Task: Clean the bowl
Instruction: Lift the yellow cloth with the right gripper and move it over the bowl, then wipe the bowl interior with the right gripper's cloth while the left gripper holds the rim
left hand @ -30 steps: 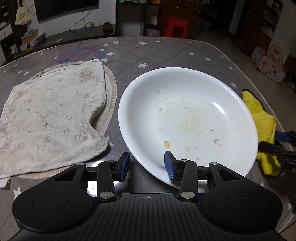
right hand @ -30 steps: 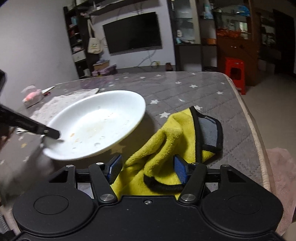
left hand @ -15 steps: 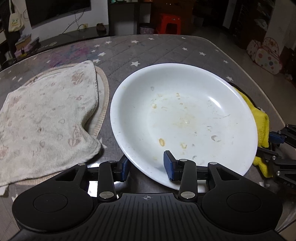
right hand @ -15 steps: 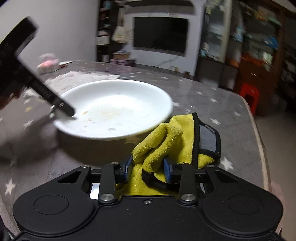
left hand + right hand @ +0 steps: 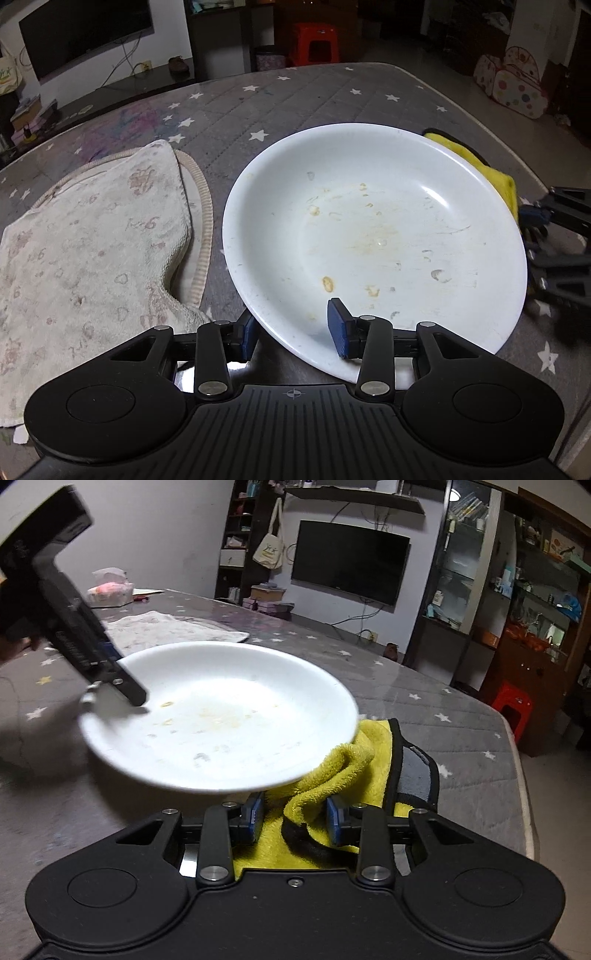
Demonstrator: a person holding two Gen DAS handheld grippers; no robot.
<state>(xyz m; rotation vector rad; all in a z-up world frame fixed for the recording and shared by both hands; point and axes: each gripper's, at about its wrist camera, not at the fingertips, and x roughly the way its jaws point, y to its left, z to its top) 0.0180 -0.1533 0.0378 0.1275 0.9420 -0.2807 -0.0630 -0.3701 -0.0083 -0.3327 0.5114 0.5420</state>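
A white shallow bowl with dried yellow food specks is lifted off the table and tilted. My left gripper is shut on its near rim, one pad above, one below. In the right wrist view the bowl hangs over the yellow cloth, with the left gripper on its left rim. My right gripper is shut on a fold of the yellow cloth, which has a grey patch and black trim. The cloth peeks out behind the bowl's right rim, beside my right gripper.
A beige patterned towel lies on a round mat at the left. The grey star-patterned table ends at the right edge. A pink tissue pack sits at the far left.
My left gripper has raised the bowl and carried it right, over the yellow cloth. My right gripper closed on the cloth from open a second ago.
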